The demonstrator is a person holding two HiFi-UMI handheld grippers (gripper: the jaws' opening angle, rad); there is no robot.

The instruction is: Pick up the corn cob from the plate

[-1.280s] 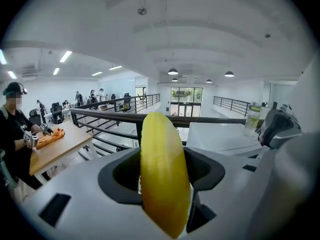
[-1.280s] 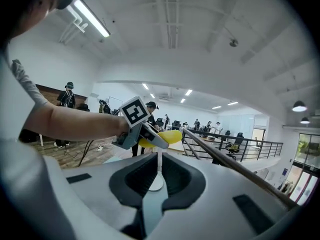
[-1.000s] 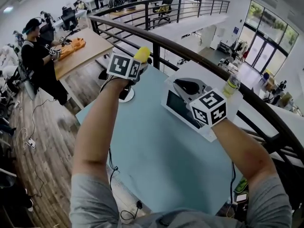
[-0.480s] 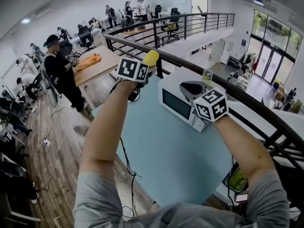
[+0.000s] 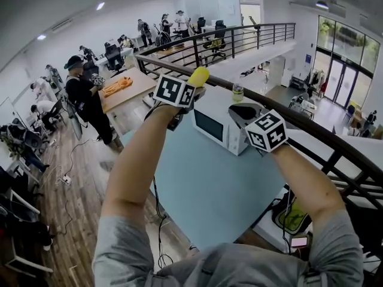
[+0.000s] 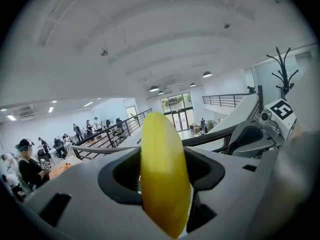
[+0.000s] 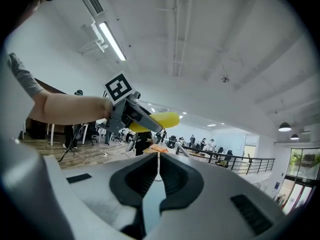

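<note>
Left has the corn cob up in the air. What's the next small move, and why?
Probably just hold there with the left gripper clamped. The corn cob sits between its jaws, well above the table and touching nothing else, so the pick looks done. The right gripper has its jaws together on nothing and isn't needed.

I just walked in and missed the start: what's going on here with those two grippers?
A person holds a gripper in each hand above a blue table. The left gripper is clamped on a yellow corn cob, held up in the air, clear of the table. The right gripper is shut and empty, raised beside it. No plate is in sight.
</note>
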